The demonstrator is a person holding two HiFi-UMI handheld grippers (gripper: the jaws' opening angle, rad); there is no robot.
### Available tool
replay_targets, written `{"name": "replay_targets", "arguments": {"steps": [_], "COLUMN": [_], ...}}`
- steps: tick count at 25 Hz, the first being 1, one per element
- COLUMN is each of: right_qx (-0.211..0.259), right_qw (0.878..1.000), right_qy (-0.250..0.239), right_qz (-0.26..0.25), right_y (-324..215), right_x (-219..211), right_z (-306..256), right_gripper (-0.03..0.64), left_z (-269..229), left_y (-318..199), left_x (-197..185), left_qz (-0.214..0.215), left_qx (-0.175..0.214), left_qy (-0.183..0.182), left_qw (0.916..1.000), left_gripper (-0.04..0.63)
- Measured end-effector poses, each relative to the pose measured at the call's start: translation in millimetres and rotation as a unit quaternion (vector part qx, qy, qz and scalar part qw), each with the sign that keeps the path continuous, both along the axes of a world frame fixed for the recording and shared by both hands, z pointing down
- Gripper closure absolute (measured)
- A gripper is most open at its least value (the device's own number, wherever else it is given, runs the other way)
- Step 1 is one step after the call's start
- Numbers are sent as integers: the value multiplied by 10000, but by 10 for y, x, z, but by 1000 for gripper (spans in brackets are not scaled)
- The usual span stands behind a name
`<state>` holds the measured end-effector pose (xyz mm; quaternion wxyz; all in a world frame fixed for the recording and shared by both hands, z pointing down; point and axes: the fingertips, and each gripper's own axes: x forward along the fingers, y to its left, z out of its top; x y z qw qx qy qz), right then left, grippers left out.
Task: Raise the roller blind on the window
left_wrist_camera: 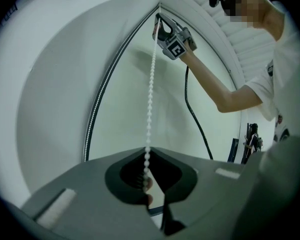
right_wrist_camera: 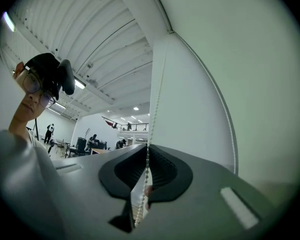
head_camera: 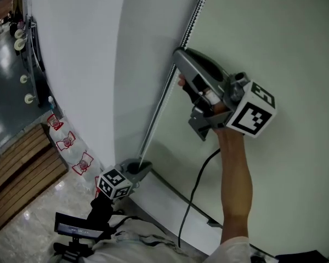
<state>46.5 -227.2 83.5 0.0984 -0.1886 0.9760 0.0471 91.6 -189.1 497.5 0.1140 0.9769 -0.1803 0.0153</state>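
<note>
Your right gripper (head_camera: 178, 52) is clamped shut on the bead chain (head_camera: 162, 100) high up. Your left gripper (head_camera: 144, 164) pinches the same chain lower down, jaws closed on the beads, and the chain runs taut and straight between the two grips. In the head view the white roller blind (head_camera: 82, 64) hangs lowered just left of the chain, and the pale wall (head_camera: 285, 48) lies to the chain's right.

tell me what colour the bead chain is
White. The bead chain shows best in the left gripper view.
</note>
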Motion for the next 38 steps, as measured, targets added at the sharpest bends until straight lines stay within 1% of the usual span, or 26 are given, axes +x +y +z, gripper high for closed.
{"name": "replay_targets", "arguments": {"steps": [2,7,11,16,20,24,28,31,33,34,37,38], "right_qx": [-118,-357,-494,-945,-1326,-1830,-2120,-2321,-2317,-2243,-1872,-1784], "right_qw": [9999,9993,9985,9945,9887,9791,9707,9667,9684,9703,9766,9787], "right_qy": [57,-41,175,393,657,858,1078,1035,876,855,1018,974], "right_qz": [30,59,130,201,226,223,355,312,278,284,309,279], "right_y": [2,70,103,99,126,146,144,196,219,224,243,241], "right_x": [6,47,19,17,-53,-85,-68,-58,-43,-39,-57,-61], "right_z": [185,558,872,1458,2043,2611,3044,3219,3191,3163,3076,3002], "right_gripper": [601,601,601,601,601,601,601,601,600,600,595,591], "left_z": [-8,-28,-32,-81,-44,-33,51,83,66,53,25,17], "left_y": [13,23,17,10,-3,-24,-48,-48,-45,-40,-22,-19], "left_x": [15,28,29,26,-9,-3,-4,1,9,14,33,38], "left_qz": [30,85,82,88,61,49,34,39,55,64,92,97], "left_qx": [9,40,56,84,85,26,-81,-91,-64,-51,-26,-24], "left_qy": [-10,-36,-35,-31,-40,-69,-105,-137,-136,-127,-113,-111], "left_qw": [10000,9999,9999,9999,9999,10000,9999,9999,9999,9999,9999,9999], "left_gripper": [597,597,597,598,597,597,597,597,597,597,597,597]}}
